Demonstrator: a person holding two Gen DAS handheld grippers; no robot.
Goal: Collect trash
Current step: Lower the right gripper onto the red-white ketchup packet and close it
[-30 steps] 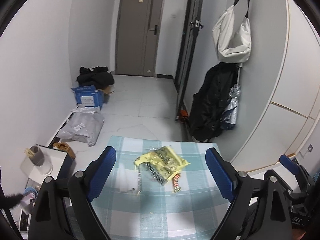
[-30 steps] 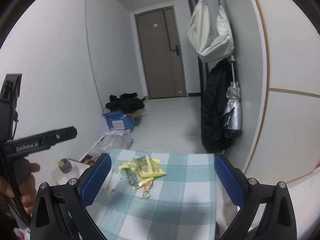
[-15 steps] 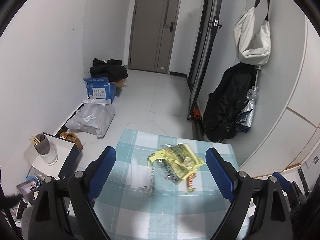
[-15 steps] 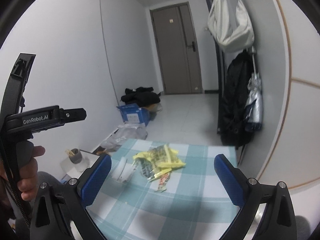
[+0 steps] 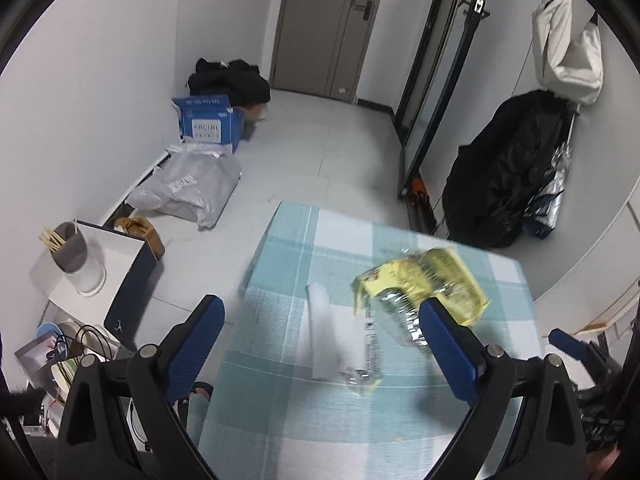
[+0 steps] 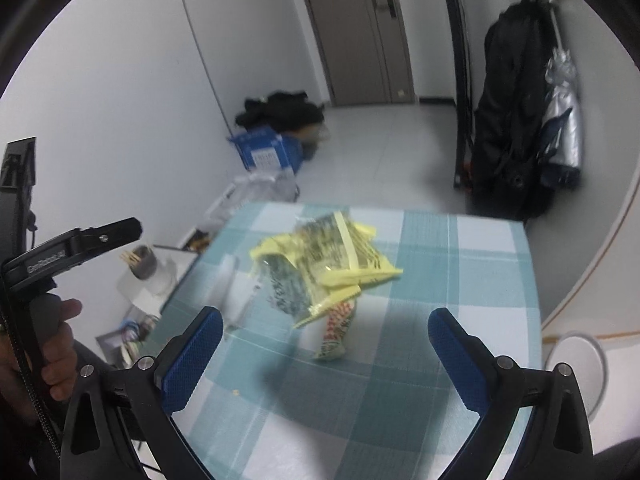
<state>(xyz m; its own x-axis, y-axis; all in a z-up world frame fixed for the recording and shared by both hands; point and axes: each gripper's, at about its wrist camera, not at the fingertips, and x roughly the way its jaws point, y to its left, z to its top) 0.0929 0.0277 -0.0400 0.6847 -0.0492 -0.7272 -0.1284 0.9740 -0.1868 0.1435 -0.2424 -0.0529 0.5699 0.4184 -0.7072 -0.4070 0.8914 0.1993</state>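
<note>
Jaws wide apart on both, nothing held: right gripper (image 6: 325, 354) hovers just short of the yellow wrapper pile (image 6: 325, 261), left gripper (image 5: 322, 342) over the clear film (image 5: 362, 354) beside it, all mid-bench (image 6: 460, 276). Drop right low, straddle the bunched wrappers, pinch the thickest fold; flat film probably slips.

Legible text: "FACIAL" on the blue cardboard box (image 5: 208, 123) standing on the floor by the wall. "GenRobot.AI" on the black gripper body (image 6: 60, 258) at the left. Print on the yellow wrappers (image 6: 332, 256) is unreadable.
</note>
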